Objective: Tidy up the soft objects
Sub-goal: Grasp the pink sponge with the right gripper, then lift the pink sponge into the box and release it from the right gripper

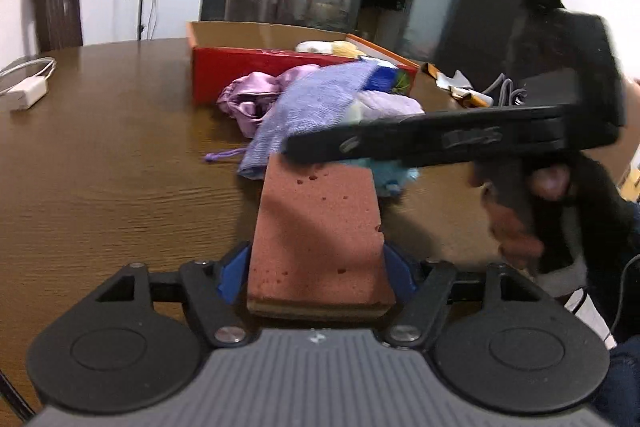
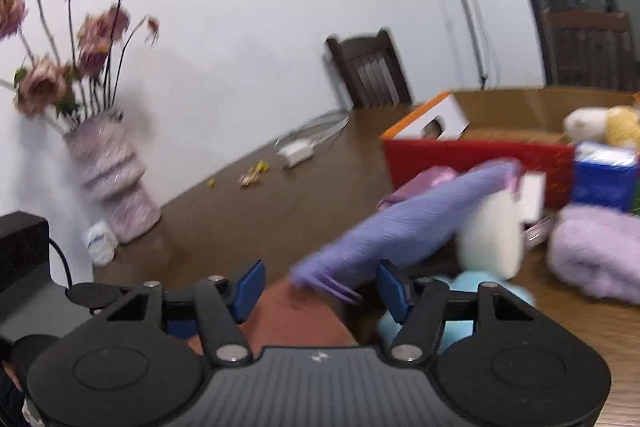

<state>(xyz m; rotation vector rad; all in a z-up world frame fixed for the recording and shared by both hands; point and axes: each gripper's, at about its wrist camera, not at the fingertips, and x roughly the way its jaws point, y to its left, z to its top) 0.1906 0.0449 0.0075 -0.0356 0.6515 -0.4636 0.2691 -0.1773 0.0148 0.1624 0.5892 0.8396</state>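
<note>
My dark wooden table [image 1: 100,155] carries a red cardboard box [image 1: 256,69], a purple satin pouch [image 1: 248,99], a lavender cloth [image 1: 304,107], a white charger [image 1: 28,93], and 1 pink ribbed vase [image 2: 114,183] by the wall.

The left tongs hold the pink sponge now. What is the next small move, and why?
Probably carry the pink rectangular sponge forward over the pile of purple cloths and toward the red cardboard box. The left tongs are shut on it, and the box already holds a cream and yellow plush toy. The right tongs are open and hover close above, so lift gently.
</note>
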